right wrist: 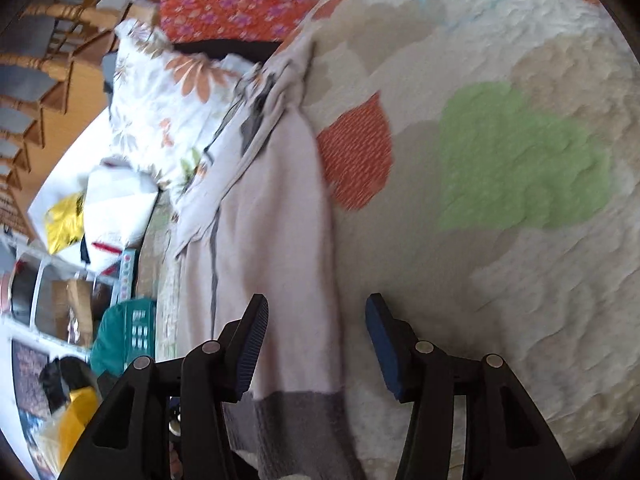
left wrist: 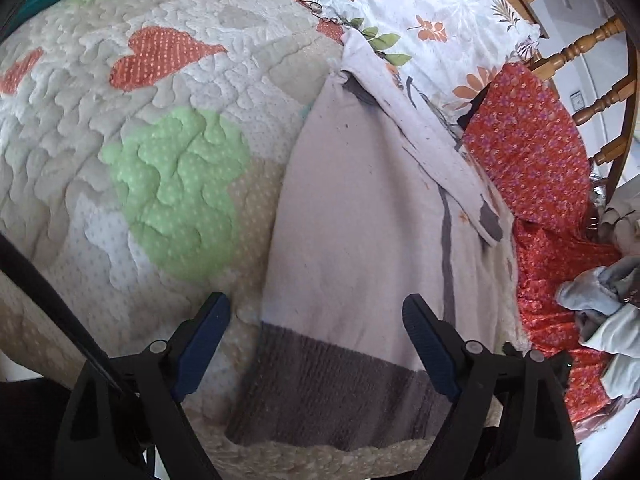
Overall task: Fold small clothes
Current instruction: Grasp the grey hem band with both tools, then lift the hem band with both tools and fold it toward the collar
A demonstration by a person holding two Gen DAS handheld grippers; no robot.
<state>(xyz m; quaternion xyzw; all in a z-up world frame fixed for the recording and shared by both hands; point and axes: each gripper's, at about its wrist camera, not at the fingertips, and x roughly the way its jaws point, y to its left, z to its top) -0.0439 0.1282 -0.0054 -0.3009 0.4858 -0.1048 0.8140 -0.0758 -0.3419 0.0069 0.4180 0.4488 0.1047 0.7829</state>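
A small pale lilac sweater (left wrist: 352,220) with a dark grey ribbed hem (left wrist: 340,392) lies lengthwise on the quilted bedspread (left wrist: 140,100). One sleeve (left wrist: 420,140) is folded across its right side. My left gripper (left wrist: 316,308) hovers open just above the hem end, its blue pads spread wider than most of the body. In the right wrist view the same sweater (right wrist: 280,240) runs away from me, grey hem (right wrist: 300,420) nearest. My right gripper (right wrist: 316,308) is open over the sweater's right edge, pads not pressing on the cloth.
A floral pillow (left wrist: 432,12) and red flowered fabric (left wrist: 528,148) lie beyond the sweater. Crumpled grey clothes (left wrist: 600,300) sit at the right. Wooden spindles (left wrist: 592,40) edge the bed. A teal basket (right wrist: 128,336) and shelves stand off the bed's side.
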